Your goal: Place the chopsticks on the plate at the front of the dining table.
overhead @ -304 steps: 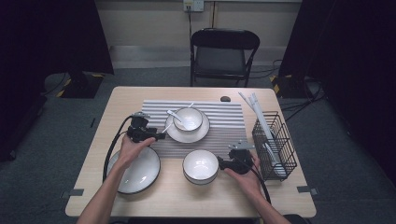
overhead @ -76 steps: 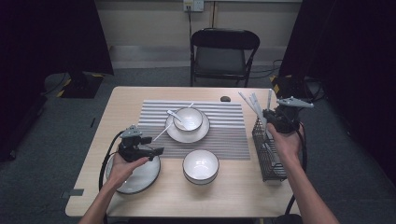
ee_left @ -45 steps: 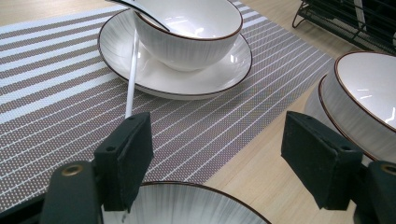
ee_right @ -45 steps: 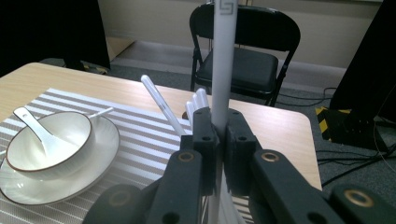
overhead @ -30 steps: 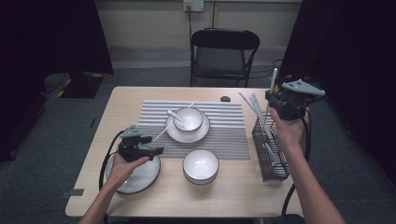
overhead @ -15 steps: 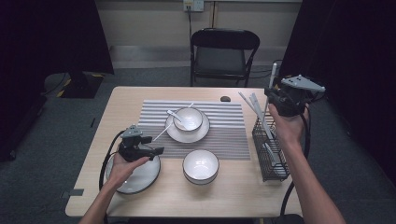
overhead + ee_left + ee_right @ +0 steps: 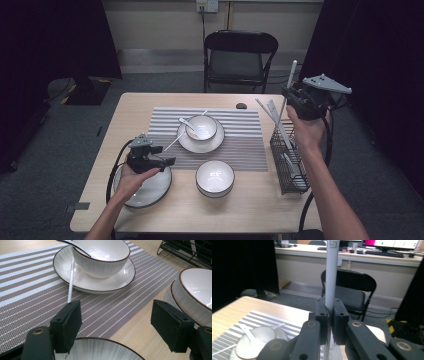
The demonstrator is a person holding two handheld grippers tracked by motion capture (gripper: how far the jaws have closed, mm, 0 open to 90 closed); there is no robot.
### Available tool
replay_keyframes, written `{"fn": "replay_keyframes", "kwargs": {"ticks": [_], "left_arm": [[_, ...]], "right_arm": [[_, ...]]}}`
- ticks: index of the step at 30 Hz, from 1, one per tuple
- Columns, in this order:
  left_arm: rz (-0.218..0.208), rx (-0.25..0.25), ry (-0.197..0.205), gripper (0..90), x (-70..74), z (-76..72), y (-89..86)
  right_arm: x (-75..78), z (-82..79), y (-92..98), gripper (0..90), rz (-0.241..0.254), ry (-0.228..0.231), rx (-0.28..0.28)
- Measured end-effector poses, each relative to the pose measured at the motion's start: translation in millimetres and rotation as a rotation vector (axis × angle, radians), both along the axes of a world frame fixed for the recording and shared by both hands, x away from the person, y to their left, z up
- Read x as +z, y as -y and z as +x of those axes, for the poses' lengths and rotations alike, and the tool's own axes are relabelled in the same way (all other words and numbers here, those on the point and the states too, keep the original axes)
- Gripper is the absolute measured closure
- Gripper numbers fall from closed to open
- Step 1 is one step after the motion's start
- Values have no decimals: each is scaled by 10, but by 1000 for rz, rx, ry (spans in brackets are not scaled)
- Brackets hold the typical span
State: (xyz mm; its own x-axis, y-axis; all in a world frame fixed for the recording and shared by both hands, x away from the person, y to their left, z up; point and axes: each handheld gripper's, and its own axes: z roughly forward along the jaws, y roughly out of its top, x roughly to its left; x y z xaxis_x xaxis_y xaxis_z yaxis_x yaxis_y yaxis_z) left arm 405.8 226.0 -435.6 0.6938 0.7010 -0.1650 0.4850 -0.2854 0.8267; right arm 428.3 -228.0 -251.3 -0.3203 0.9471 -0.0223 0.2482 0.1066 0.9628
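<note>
My right gripper is raised above the black wire rack at the table's right edge, shut on a white chopstick that stands nearly upright. In the right gripper view the chopstick rises straight out of the closed pads of my right gripper. My left gripper hovers open and empty over the white plate at the front left. In the left gripper view its jaws stand wide apart around my left gripper's gap, above the plate's rim.
A striped placemat carries a bowl on a saucer with a spoon, and a second white chopstick lies beside it. Another bowl sits front centre. Several utensils stand in the rack. A black chair is behind the table.
The right hand has lifted the chopstick slightly higher above the rack. The left hand and gripper have stayed where they were.
</note>
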Motion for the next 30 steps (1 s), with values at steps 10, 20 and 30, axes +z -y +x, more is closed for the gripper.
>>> {"fn": "replay_keyframes", "kwargs": {"ticks": [10, 20, 30], "left_arm": [[6, -6, 2, 255, 13, -14, 20], [1, 3, 13, 263, 31, -13, -1], [10, 0, 24, 270, 70, -23, -3]], "right_arm": [[-14, 1, -187, 855, 69, -10, 108], [-106, 74, -483, 855, 99, -29, 196], [-140, 125, -839, 855, 107, -37, 286]]}}
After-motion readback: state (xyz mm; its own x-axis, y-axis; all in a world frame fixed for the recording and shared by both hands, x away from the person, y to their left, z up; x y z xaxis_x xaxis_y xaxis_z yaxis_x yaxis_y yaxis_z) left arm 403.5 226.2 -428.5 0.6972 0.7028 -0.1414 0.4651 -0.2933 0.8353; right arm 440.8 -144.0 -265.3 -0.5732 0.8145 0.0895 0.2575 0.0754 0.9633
